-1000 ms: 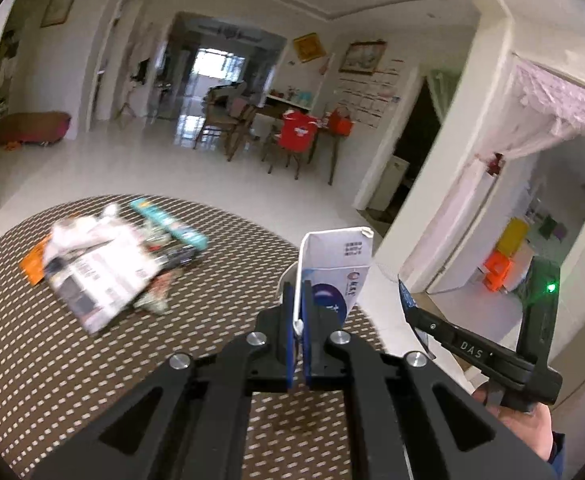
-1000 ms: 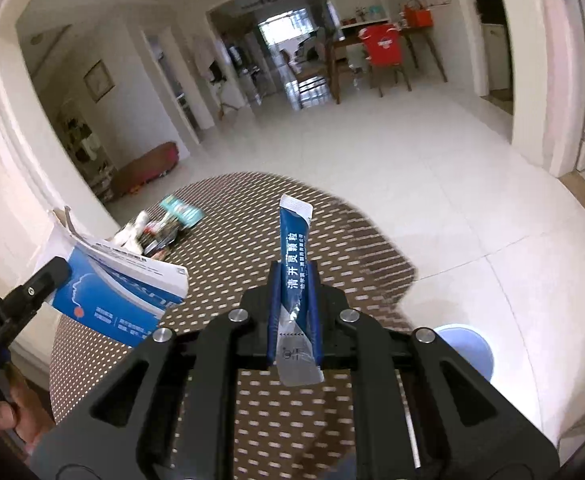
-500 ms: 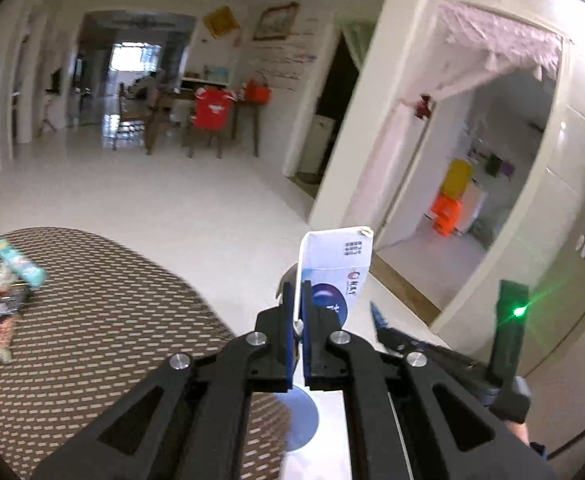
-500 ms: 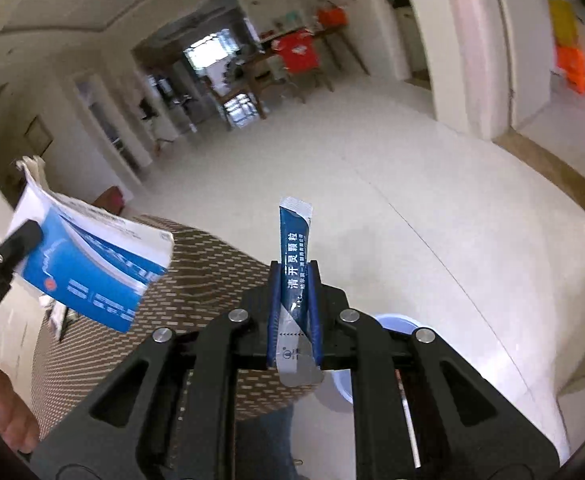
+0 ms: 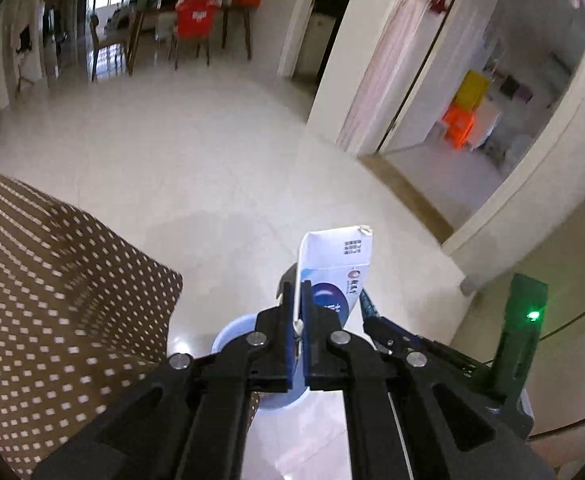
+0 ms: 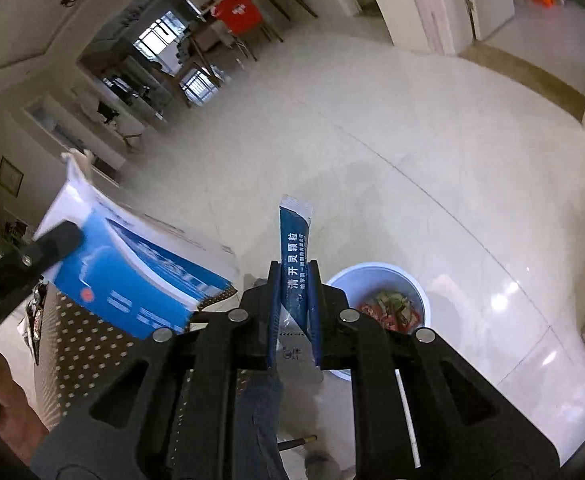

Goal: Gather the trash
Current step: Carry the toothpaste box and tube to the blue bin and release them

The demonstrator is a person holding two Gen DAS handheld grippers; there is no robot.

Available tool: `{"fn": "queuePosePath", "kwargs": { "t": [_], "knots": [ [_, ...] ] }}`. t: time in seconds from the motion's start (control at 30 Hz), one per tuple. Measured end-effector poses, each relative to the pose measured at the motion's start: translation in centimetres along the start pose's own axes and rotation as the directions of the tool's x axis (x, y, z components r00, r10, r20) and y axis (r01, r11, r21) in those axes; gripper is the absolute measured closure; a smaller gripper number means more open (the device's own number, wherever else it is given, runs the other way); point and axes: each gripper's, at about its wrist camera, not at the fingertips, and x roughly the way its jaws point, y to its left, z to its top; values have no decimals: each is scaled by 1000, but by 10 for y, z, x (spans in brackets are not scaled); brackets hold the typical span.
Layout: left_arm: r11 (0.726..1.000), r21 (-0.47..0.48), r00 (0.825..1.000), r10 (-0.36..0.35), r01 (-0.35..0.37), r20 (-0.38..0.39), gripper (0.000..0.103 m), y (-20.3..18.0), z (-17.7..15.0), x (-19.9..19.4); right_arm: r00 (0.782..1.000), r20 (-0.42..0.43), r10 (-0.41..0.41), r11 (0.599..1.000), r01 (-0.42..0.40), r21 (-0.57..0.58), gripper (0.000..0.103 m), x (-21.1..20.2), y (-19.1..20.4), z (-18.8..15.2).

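My left gripper [image 5: 297, 304] is shut on a white and blue carton [image 5: 334, 268], held upright over the floor beside the table edge. The carton also shows at the left of the right wrist view [image 6: 128, 268]. My right gripper [image 6: 295, 280] is shut on a dark blue sachet [image 6: 294, 248] that sticks up between its fingers. A pale blue trash bin [image 6: 376, 276] with wrappers inside stands on the floor just right of the right gripper. In the left wrist view the bin [image 5: 228, 332] is mostly hidden under the left gripper. The right gripper [image 5: 372, 312] shows there at the right.
The round table with a brown dotted cloth [image 5: 52, 300] lies at the left, and its edge shows in the right wrist view [image 6: 88, 344]. Glossy white floor tiles [image 5: 212, 168] stretch ahead. A doorway [image 5: 472, 120] and wall corner stand at the right. Dining chairs [image 5: 192, 20] are far back.
Both grippers have swung away from the table toward the floor, still holding their items. The trash pile has left view and the bin now sits below both grippers.
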Motion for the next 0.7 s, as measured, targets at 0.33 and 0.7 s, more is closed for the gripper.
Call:
{"fn": "queuePosePath", "kwargs": {
  "t": [0.33,0.7],
  "knots": [
    [994,28,975,113,-110,-192,100,-7,3,98,996,-89,-12,996,20,84,90,48,-24,-5],
    [990,17,963,138,-138,-231,20,0,12,109,994,-105,-6,983,25,180,22,46,-45,-15]
  ]
}}
